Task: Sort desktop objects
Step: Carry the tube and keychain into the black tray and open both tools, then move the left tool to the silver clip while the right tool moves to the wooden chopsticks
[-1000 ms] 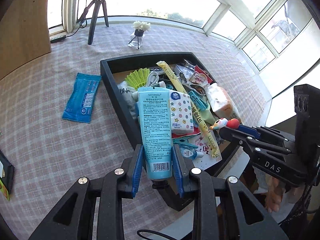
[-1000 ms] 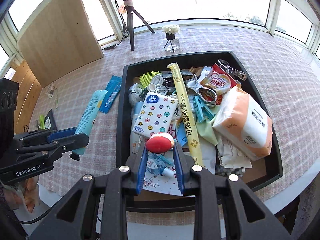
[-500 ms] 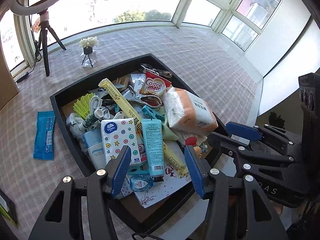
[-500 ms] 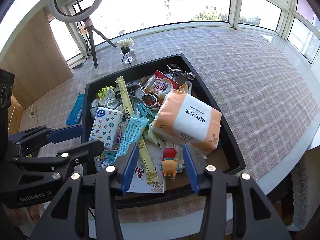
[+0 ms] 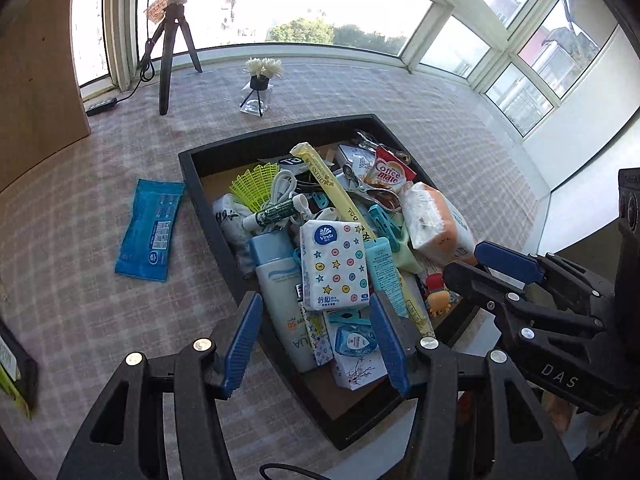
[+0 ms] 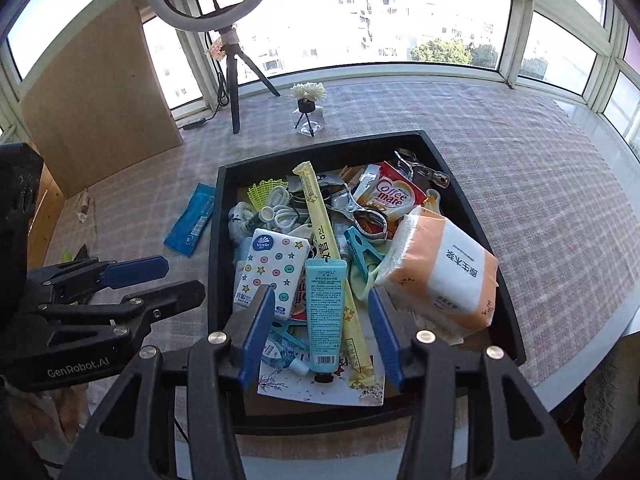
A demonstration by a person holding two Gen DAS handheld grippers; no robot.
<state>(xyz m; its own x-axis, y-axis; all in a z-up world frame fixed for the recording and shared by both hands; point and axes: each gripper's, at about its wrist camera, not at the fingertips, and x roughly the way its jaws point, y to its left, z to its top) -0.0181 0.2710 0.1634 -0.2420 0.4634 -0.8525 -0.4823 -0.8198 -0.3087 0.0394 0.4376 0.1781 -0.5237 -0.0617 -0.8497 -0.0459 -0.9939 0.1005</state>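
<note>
A black tray [image 5: 204, 196] [image 6: 472, 208] on the checked tablecloth is heaped with small items. A teal cream tube [image 6: 326, 312] [image 5: 386, 276] lies on the pile beside a star-patterned tissue pack [image 5: 334, 266] [image 6: 272, 272]. A small red-capped toy figure [image 5: 436, 296] lies near the tray's right edge. An orange-and-white tissue pack [image 6: 444, 276] [image 5: 436, 224] sits at the right. My left gripper [image 5: 316, 336] is open and empty above the tray's near corner. My right gripper [image 6: 322, 332] is open and empty over the tube's lower end.
A blue wipes packet [image 5: 150, 230] [image 6: 192, 220] lies on the cloth left of the tray. A small flower vase [image 5: 260, 86] [image 6: 308, 110] and a ring-light tripod [image 6: 234, 80] stand at the back. A wooden panel [image 6: 100, 92] stands at the left. The table edge [image 6: 600, 356] curves close at the right.
One second ago my left gripper held the teal tube and my right held the toy figure. Both opened and dropped them into the tray. Both grippers have since drawn back, still open.
</note>
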